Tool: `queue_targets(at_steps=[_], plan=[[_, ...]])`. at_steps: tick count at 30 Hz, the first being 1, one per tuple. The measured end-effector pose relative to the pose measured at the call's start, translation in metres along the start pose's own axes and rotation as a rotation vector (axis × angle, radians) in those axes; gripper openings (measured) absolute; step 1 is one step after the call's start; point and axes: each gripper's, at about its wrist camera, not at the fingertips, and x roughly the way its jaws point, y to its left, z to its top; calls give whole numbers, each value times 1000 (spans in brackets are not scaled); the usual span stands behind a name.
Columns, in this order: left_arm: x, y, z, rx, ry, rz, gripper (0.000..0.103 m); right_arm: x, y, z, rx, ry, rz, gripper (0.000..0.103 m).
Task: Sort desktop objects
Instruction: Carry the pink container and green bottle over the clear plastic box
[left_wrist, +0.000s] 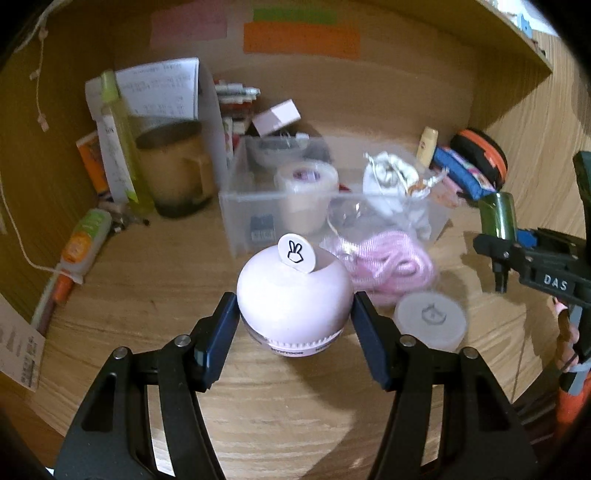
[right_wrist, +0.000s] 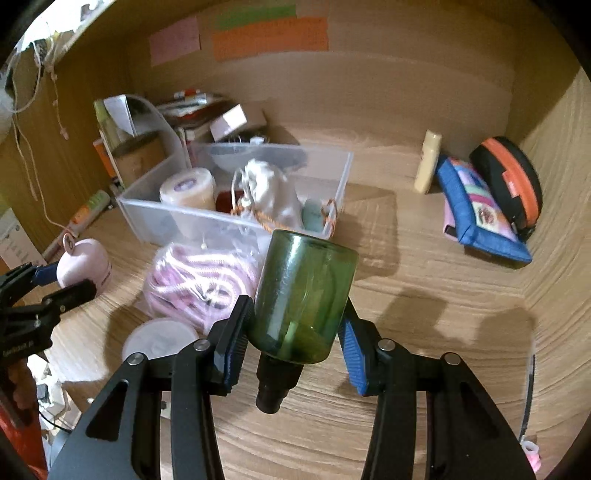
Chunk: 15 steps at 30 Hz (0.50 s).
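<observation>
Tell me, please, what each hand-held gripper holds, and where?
Left hand-held gripper: pink round device, by its sides. Right hand-held gripper: green bottle, by its body.

This is a home desk nook with wooden walls. Ahead of the jaws, sticky notes (right_wrist: 271, 37) hang on the back wall, and the counter (right_wrist: 424, 295) carries a clear storage box (right_wrist: 236, 218), a mug (left_wrist: 173, 170), receipts (left_wrist: 162, 88) and pouches (right_wrist: 480, 210).

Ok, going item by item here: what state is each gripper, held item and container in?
Left hand-held gripper: shut on pink round gadget, upright.
Right hand-held gripper: shut on green bottle, black cap toward the camera.
Clear plastic bin: open, lidless, holding tape roll.
Pink rope: coiled, bagged, on desk.
</observation>
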Motion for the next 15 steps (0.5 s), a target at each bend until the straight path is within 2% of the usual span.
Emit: queue_targets(at_steps=[15], plan=[[-26,3,52,25,-147,22,62,-29,1,24,11,-117,-4,42]])
